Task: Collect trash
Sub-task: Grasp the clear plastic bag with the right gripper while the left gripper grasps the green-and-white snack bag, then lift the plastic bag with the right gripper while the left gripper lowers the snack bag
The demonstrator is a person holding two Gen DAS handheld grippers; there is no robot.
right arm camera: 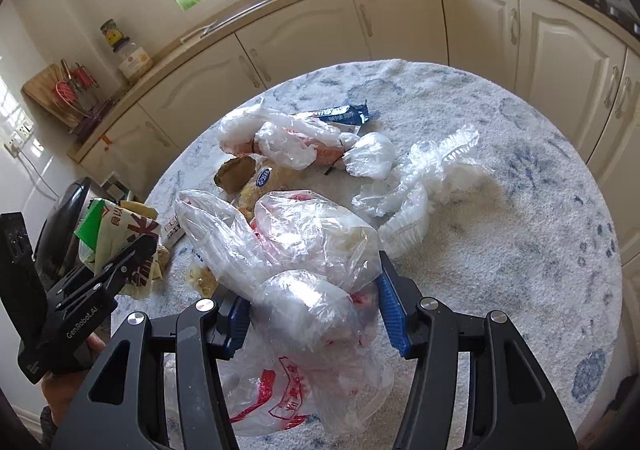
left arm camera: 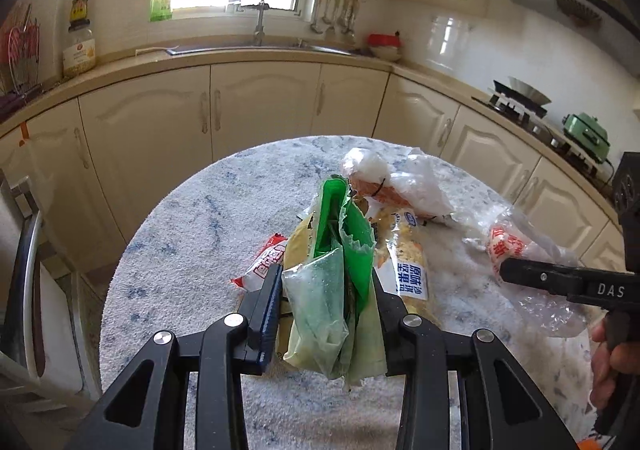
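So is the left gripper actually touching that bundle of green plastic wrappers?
Touching. In the left wrist view the left gripper has both fingers pressed against the bundle of green plastic wrappers, which is pinched between them.

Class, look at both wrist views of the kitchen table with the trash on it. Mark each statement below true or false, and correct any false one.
1. The left hand-held gripper holds a green wrapper. True.
2. The right hand-held gripper is empty. False: it is shut on a clear plastic bag with red print.
3. The table is round with a blue-speckled white cover. True.
4. All trash is off the table. False: a crumpled clear film and other wrappers lie there.
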